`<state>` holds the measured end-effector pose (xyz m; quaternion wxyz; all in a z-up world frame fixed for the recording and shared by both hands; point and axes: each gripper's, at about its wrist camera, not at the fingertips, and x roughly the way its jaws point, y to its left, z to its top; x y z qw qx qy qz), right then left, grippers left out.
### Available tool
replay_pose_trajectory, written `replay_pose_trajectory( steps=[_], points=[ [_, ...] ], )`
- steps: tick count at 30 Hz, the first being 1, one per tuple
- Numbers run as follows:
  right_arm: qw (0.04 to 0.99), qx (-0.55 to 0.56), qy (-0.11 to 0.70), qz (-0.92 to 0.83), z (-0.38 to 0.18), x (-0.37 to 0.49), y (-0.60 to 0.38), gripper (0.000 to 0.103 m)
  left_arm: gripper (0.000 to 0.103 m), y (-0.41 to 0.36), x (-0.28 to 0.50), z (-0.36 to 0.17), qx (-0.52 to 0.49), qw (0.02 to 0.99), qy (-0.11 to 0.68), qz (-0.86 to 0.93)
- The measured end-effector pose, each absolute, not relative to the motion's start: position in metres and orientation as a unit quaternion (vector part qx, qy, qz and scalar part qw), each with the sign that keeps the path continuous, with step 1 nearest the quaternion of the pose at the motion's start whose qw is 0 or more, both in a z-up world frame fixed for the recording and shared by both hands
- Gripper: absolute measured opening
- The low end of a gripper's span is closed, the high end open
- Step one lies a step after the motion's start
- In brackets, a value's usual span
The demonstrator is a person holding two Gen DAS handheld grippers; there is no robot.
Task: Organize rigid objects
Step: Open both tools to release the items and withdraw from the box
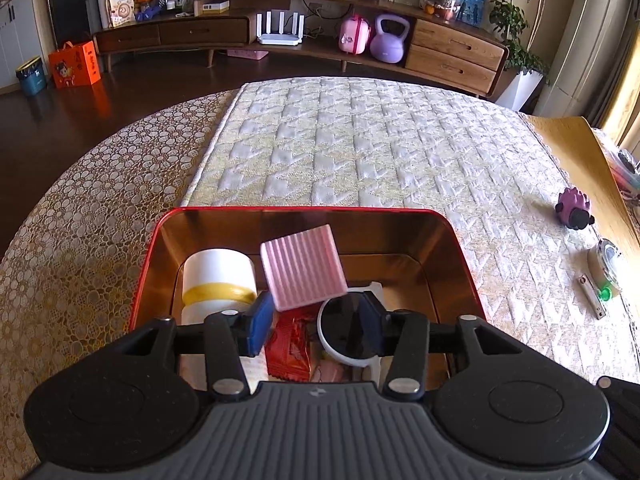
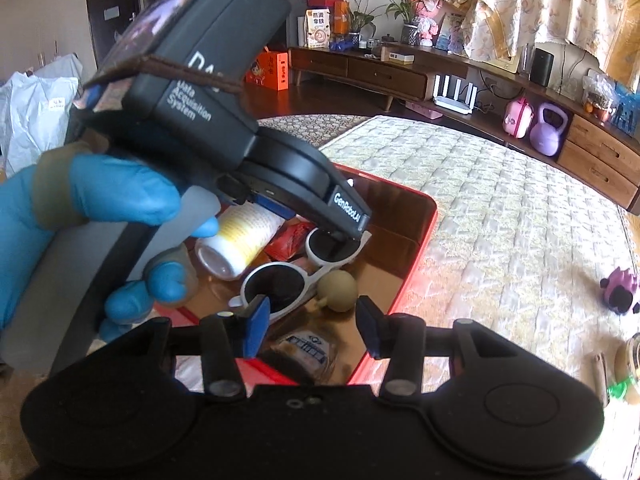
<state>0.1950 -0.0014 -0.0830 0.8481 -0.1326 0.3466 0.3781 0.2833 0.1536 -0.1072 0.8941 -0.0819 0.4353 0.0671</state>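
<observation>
A red tin tray (image 1: 460, 248) with a gold inside sits on the quilted mat. In it lie a white bottle with a yellow band (image 1: 218, 276), white-framed sunglasses (image 1: 344, 332), a red packet (image 1: 288, 348) and a tan ball (image 2: 338, 285). My left gripper (image 1: 316, 324) hangs over the tray, open; a pink ribbed block (image 1: 302, 268) is tilted just beyond its fingertips, touching the left pad. My right gripper (image 2: 312, 330) is open and empty above the tray's near edge (image 2: 384, 320). The left gripper's body (image 2: 200, 92), held by a blue-gloved hand, fills the right view's left side.
A purple spiky toy (image 1: 574, 210), a round tin (image 1: 604, 268) with a green piece and a small metal bar (image 1: 592, 296) lie on the mat to the right. A wooden board (image 1: 580, 152) lies at the far right. A TV cabinet (image 1: 280, 32) stands behind.
</observation>
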Motion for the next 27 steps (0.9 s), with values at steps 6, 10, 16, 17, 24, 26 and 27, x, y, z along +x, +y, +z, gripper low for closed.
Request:
replay_pose_trajectory(
  steps=[6, 10, 16, 17, 24, 26, 27],
  points=[
    [0.851, -0.113, 0.345, 0.379, -0.076, 0.192, -0.013, 0.048, 0.059, 0.152, 0.273, -0.101, -0.086, 0.897, 0.428, 0.068],
    [0.857, -0.101, 0.339, 0.374, -0.070, 0.190, -0.023, 0.055, 0.059, 0.147, 0.265, -0.093, -0.082, 0.900, 0.422, 0.068],
    [0.866, -0.079, 0.329, 0.369, -0.059, 0.186, -0.040, 0.061, 0.059, 0.138, 0.250, -0.079, -0.072, 0.906, 0.411, 0.066],
    [0.867, -0.076, 0.328, 0.367, -0.057, 0.185, -0.044, 0.062, 0.059, 0.136, 0.247, -0.077, -0.069, 0.908, 0.408, 0.066],
    [0.876, -0.055, 0.319, 0.358, -0.047, 0.175, -0.074, 0.072, 0.061, 0.117, 0.230, -0.060, -0.069, 0.916, 0.393, 0.050],
    [0.881, -0.049, 0.313, 0.351, -0.045, 0.171, -0.081, 0.074, 0.075, 0.110, 0.224, -0.056, -0.068, 0.919, 0.384, 0.046],
    [0.883, -0.047, 0.311, 0.348, -0.044, 0.170, -0.085, 0.075, 0.080, 0.107, 0.221, -0.055, -0.068, 0.922, 0.378, 0.045]
  ],
)
